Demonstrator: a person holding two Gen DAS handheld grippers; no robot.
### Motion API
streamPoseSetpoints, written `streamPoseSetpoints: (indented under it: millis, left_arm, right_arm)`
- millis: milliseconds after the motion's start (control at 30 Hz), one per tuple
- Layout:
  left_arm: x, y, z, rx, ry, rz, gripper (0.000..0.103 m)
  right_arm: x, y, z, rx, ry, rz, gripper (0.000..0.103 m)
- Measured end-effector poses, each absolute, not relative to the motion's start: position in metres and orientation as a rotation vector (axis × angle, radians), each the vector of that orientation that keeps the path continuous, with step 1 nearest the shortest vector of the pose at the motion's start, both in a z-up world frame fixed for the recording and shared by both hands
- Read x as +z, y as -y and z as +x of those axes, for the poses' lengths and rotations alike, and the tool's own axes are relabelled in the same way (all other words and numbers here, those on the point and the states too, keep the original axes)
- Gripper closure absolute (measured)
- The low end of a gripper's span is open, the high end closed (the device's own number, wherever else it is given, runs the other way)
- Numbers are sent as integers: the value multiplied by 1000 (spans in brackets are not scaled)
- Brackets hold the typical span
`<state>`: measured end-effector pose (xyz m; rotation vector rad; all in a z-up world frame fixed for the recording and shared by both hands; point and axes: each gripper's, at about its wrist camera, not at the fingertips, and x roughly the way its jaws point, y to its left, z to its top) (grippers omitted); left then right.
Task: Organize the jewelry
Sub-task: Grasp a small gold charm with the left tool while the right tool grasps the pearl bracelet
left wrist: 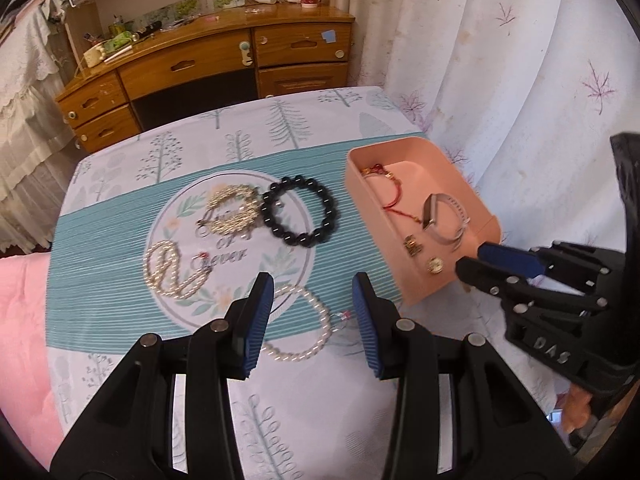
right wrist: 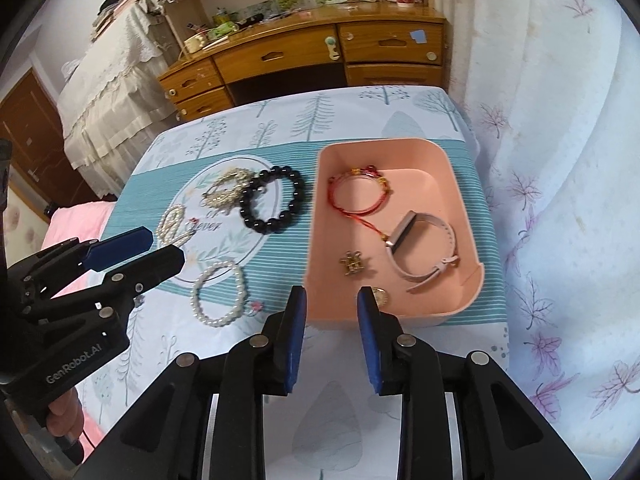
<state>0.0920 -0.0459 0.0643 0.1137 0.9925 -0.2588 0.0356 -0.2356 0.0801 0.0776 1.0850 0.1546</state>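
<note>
A pink tray (left wrist: 400, 272) (right wrist: 464, 184) holds a red string bracelet (right wrist: 356, 196), a pale watch (right wrist: 424, 248), a gold charm (right wrist: 352, 264) and a gold earring (left wrist: 435, 266). On the teal mat lie a black bead bracelet (left wrist: 298, 210) (right wrist: 272, 200), a gold chain (left wrist: 232, 208), a pearl necklace (left wrist: 172, 268) and a pearl bracelet (left wrist: 308, 324) (right wrist: 218, 296). My left gripper (left wrist: 312, 292) is open above the pearl bracelet. My right gripper (right wrist: 332, 300) is open and empty at the tray's near wall.
The mat (left wrist: 112, 248) lies on a tree-print cloth (left wrist: 304, 420) over a small table. A wooden desk (left wrist: 200, 64) stands behind it. A leaf-print curtain (left wrist: 500, 60) hangs on the right. Pink bedding (left wrist: 20, 340) lies at the left.
</note>
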Motion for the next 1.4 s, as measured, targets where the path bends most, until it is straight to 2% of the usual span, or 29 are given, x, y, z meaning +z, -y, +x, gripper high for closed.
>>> streamPoseSetpoints:
  millis: [633, 967, 1400]
  left_arm:
    - [57, -45, 73, -132, -1034, 103, 65]
    - [27, -106, 74, -97, -1139, 10, 65]
    - [-15, -125, 86, -137, -1265, -22, 65]
  right_arm:
    - [87, 172, 28, 303, -1100, -24, 77]
    - [53, 138, 55, 352, -1199, -48, 77]
    - [-7, 108, 106, 321, -1339, -96, 77]
